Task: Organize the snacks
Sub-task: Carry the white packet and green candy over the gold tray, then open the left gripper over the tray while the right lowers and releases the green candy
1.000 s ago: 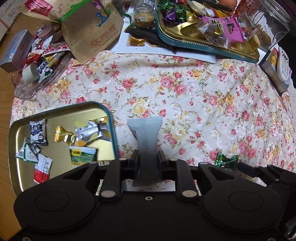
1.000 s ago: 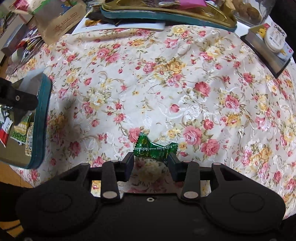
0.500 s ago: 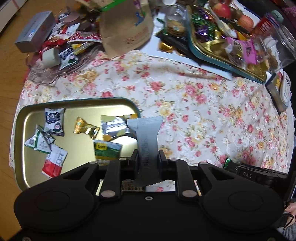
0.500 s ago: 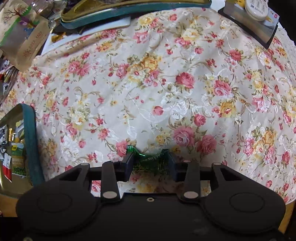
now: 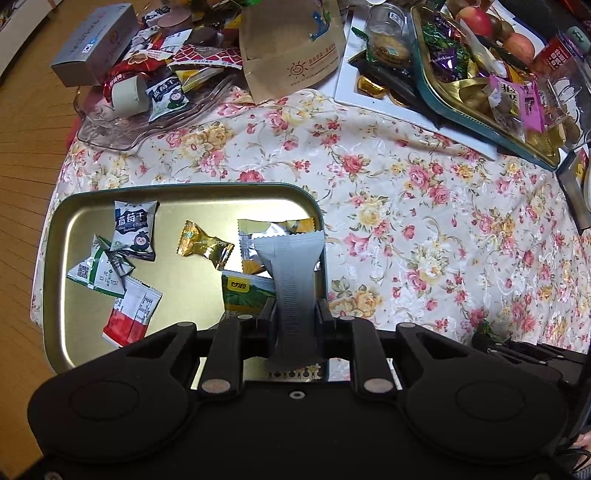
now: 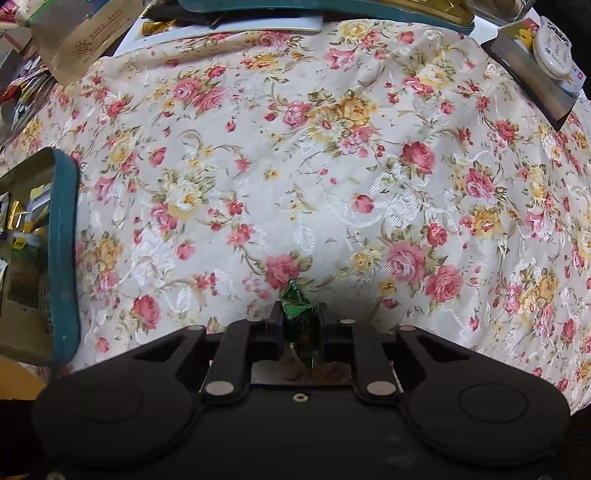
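Observation:
My left gripper (image 5: pixel 295 314) is shut on a grey snack packet (image 5: pixel 293 280) and holds it above the right edge of a gold tray with a teal rim (image 5: pixel 184 194). Several wrapped snacks lie in the tray, among them a blueberry packet (image 5: pixel 133 229) and a gold candy (image 5: pixel 203 243). My right gripper (image 6: pixel 301 325) is shut on a green candy wrapper (image 6: pixel 301 321), just above the floral tablecloth (image 6: pixel 332 166). The tray's teal wall (image 6: pixel 64 258) shows at the left in the right wrist view.
At the back stand a clear dish of snacks (image 5: pixel 147 96), a grey box (image 5: pixel 94 42), a brown paper bag (image 5: pixel 295 44), a glass jar (image 5: pixel 388 33) and a second teal tray of sweets (image 5: pixel 480 96). A tin with a white round container (image 6: pixel 550 48) sits far right.
My left gripper has moved left with the grey packet, from beside the tray to over its right edge. My right gripper has closed on the green candy and lifted it off the cloth.

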